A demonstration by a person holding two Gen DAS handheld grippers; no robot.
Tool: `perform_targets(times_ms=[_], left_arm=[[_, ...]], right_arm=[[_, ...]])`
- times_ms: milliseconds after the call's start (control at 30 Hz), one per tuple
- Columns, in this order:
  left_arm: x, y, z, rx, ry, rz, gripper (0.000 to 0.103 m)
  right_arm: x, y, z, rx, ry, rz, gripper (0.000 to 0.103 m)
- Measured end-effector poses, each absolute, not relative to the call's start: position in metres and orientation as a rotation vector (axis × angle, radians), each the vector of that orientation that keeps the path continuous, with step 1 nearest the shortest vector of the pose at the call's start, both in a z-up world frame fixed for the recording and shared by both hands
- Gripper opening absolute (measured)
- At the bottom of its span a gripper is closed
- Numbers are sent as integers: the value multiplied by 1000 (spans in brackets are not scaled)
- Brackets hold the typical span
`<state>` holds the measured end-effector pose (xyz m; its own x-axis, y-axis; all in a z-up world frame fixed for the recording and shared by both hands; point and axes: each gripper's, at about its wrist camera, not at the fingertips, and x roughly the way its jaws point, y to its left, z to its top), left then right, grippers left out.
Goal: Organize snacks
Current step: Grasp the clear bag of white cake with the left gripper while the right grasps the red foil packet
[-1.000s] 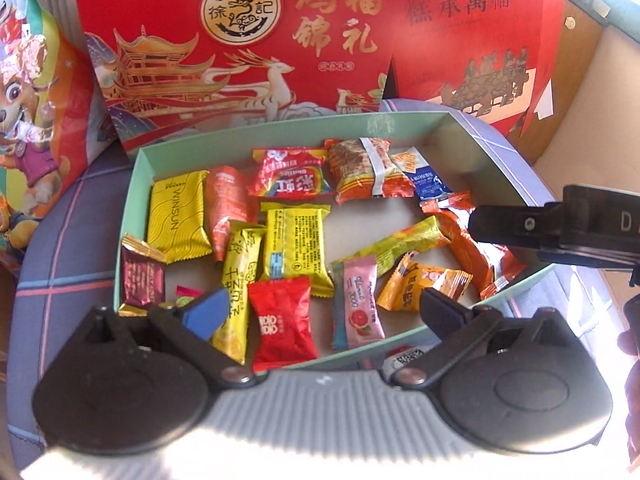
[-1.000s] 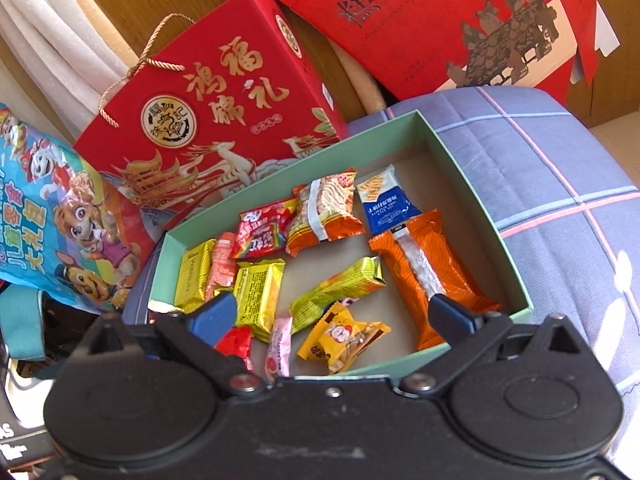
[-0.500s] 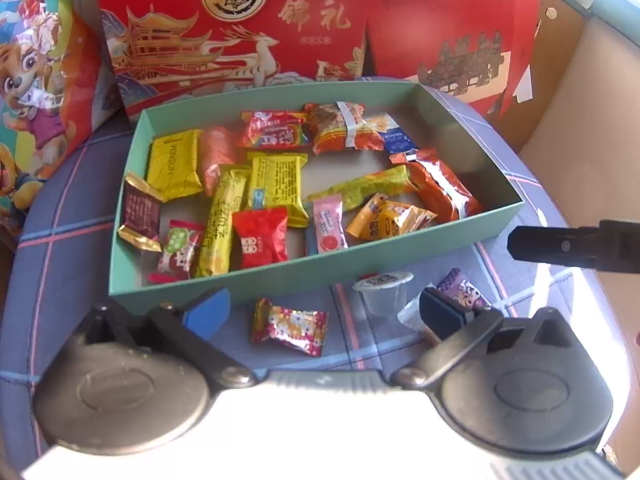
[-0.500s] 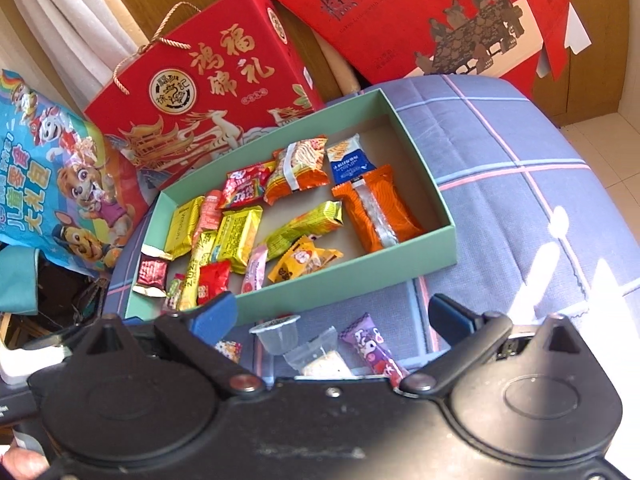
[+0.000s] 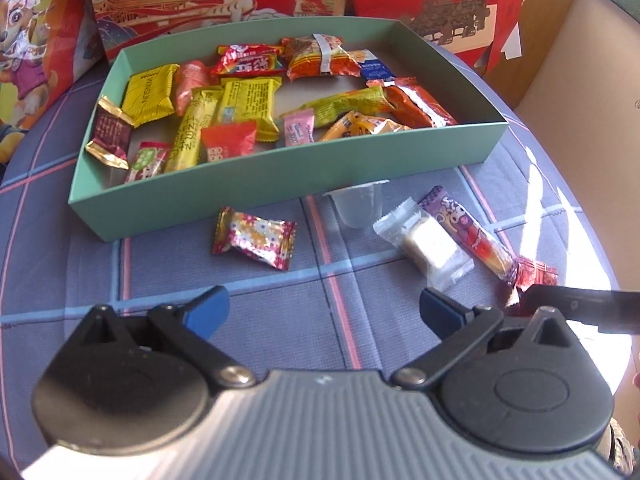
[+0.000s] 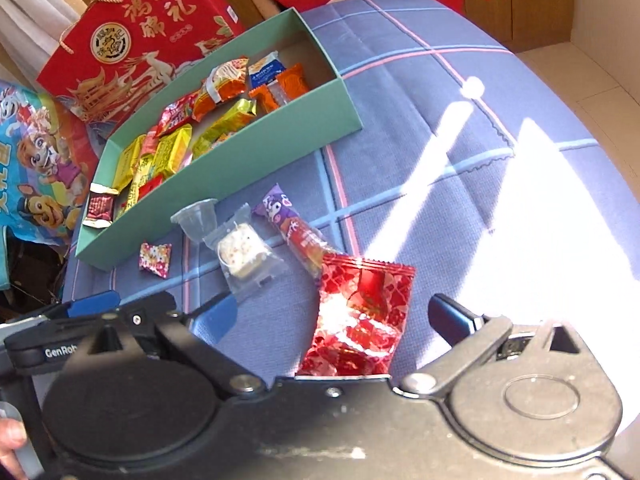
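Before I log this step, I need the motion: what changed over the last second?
Both grippers drew back from the green box toward the near edge of the cushion; loose snacks in front of it came into view. The right gripper now hangs open over the red foil packet; the left gripper is open too, holding nothing. Snacks in the box stayed put.

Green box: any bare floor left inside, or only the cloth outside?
Bare floor shows at the far right corner of the green box, behind the blue-white packet; its left half is packed. The plaid cloth right of the box is open. The box front is crowded: jelly cup, clear-wrapped cake, purple stick.
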<state>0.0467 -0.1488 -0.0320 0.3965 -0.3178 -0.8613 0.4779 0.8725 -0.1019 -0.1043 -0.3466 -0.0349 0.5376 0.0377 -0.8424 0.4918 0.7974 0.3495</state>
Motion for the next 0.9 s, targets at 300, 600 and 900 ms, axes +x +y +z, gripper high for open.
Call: perform_targets(times_ms=[300, 600, 900], left_arm=[[47, -142, -34, 150, 1055, -489, 103], [52, -172, -32, 159, 1046, -493, 103], [62, -231, -45, 167, 1073, -479, 89]], right_arm=[[-123, -323, -45, 489, 957, -321, 57], [-126, -339, -41, 469, 906, -308, 35], [-133, -352, -46, 440, 909, -233, 38]])
